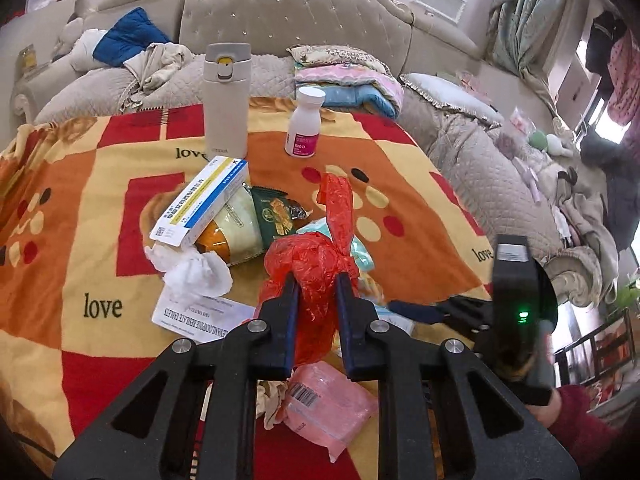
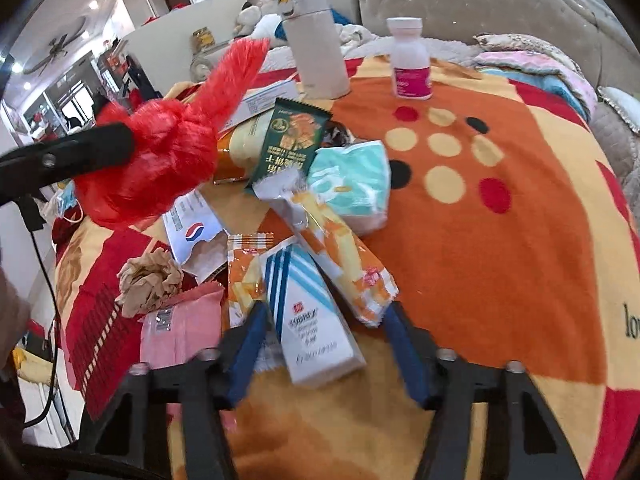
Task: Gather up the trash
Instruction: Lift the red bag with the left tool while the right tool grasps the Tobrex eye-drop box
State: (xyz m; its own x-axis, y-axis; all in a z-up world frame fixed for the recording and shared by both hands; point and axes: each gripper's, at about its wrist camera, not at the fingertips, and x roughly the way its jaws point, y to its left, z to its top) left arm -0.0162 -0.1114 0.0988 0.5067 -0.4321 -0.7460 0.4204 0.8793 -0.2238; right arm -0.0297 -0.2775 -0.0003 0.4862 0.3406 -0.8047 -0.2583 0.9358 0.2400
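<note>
the left gripper [image 1: 316, 280] is clamped on the knotted red plastic bag [image 1: 316, 264], held just above the litter on the patterned blanket [image 1: 420, 208]. the right gripper [image 2: 324, 320] stands half wide around a striped white box [image 2: 312, 320], pads not pressing. next it likely must close on the box. the bag is tied; its contents i cannot tell. far behind stand a closed flask [image 1: 226, 100] and pill bottle [image 1: 306, 124].

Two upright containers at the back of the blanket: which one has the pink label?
The small white pill bottle, with a white cap and a pink band low on its body. The taller beige flask beside it is plain, with a yellow button on its lid.
</note>
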